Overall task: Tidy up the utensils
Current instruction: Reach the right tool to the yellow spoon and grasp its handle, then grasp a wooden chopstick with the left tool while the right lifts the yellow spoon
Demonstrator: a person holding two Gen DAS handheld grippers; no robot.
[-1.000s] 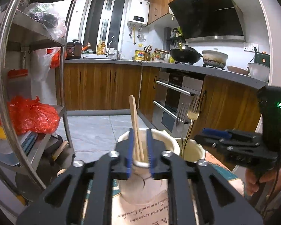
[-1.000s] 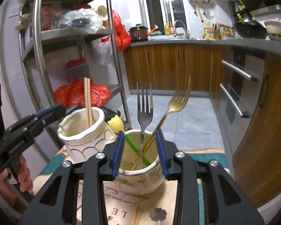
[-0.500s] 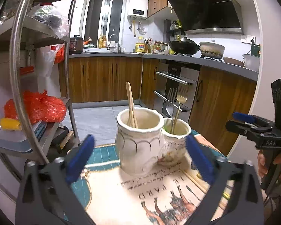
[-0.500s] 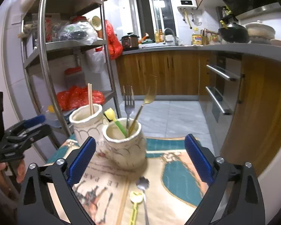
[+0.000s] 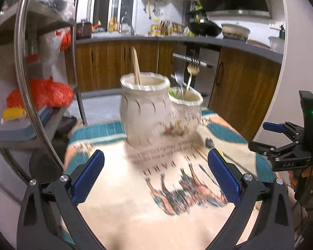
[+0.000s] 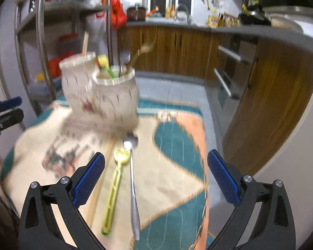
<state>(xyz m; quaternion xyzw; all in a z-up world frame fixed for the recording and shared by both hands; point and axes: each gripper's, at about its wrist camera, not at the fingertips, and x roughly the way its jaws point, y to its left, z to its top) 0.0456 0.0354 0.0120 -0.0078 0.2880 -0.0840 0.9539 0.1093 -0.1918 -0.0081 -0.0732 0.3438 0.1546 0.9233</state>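
Two white ceramic holders stand side by side on the patterned cloth. The larger holder (image 5: 144, 108) (image 6: 77, 81) has wooden chopsticks (image 5: 135, 66). The smaller holder (image 5: 186, 112) (image 6: 115, 95) has a silver fork (image 5: 179, 79), a gold fork (image 5: 192, 73) and a yellow-green utensil. A steel spoon (image 6: 132, 179), a yellow-green spoon (image 6: 115, 185) and a chopstick (image 6: 100, 179) lie on the cloth in front. My left gripper (image 5: 155, 177) and my right gripper (image 6: 155, 177) are both open, empty and back from the holders. The right gripper also shows in the left wrist view (image 5: 275, 137).
A steel rack (image 5: 27, 83) with red bags and boxes stands at the left. Wooden cabinets (image 5: 244, 87) and an oven lie beyond the table. The cloth (image 6: 177, 141) drops off at the table's right edge. The left gripper (image 6: 4, 112) shows at the left of the right wrist view.
A second ago both grippers were nearly closed around the holders' rims. They opened and have pulled back and up, so the spoons and chopstick on the cloth come into view.
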